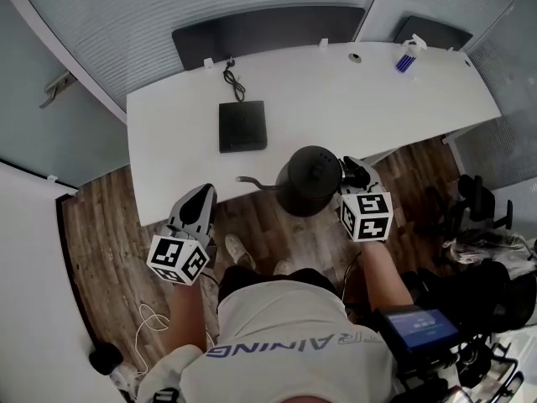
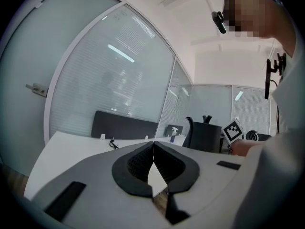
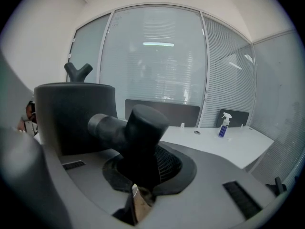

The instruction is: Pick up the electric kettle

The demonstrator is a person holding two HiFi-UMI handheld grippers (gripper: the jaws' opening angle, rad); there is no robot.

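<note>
The black electric kettle [image 1: 309, 180] hangs in the air just off the white table's [image 1: 361, 99] near edge, above the wooden floor, its thin spout pointing left. My right gripper [image 1: 353, 177] is shut on the kettle's handle [image 3: 140, 128]; in the right gripper view the kettle body [image 3: 76, 118] fills the left and the right gripper [image 3: 143, 168] clamps the thick black handle. My left gripper [image 1: 204, 194] is shut and holds nothing, left of the spout and apart from it. The left gripper view shows the left gripper [image 2: 153, 146] with its tips together and the kettle [image 2: 202, 135] to the right.
The kettle's square black base [image 1: 242, 126] lies on the table with its cord [image 1: 233, 81] running to the back. A blue spray bottle [image 1: 406, 57] stands at the table's far right. Dark screens line the back edge. An office chair [image 1: 474, 200] and equipment stand at right.
</note>
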